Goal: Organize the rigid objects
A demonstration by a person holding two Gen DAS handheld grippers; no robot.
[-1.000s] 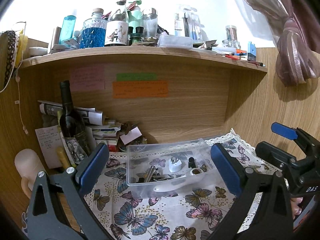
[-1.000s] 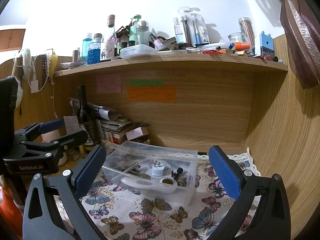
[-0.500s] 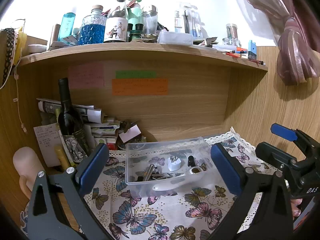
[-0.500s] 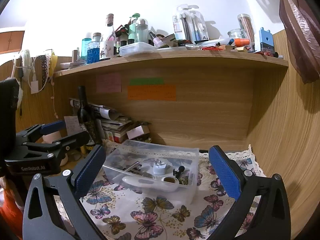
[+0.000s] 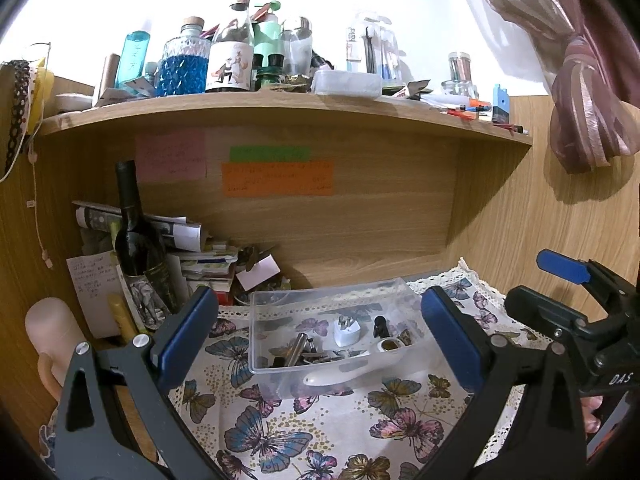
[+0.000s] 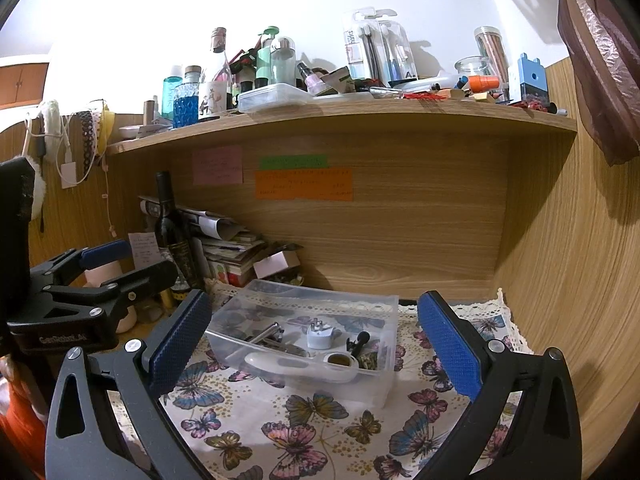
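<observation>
Between unmoved tongs (image 5: 320, 336), bin (image 5: 332, 300) unchanged.

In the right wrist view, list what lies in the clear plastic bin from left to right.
Silver metal cylinder → white plug adapter → small black clip. The long white handled tool spans the front, so it is left unordered.

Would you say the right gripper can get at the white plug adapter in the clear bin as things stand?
Probably yes. The right gripper is open and empty, the clear plastic bin has no lid, and the white plug adapter stands apart from the metal bits, though the white handled tool along the near rim may crowd the approach.
</observation>
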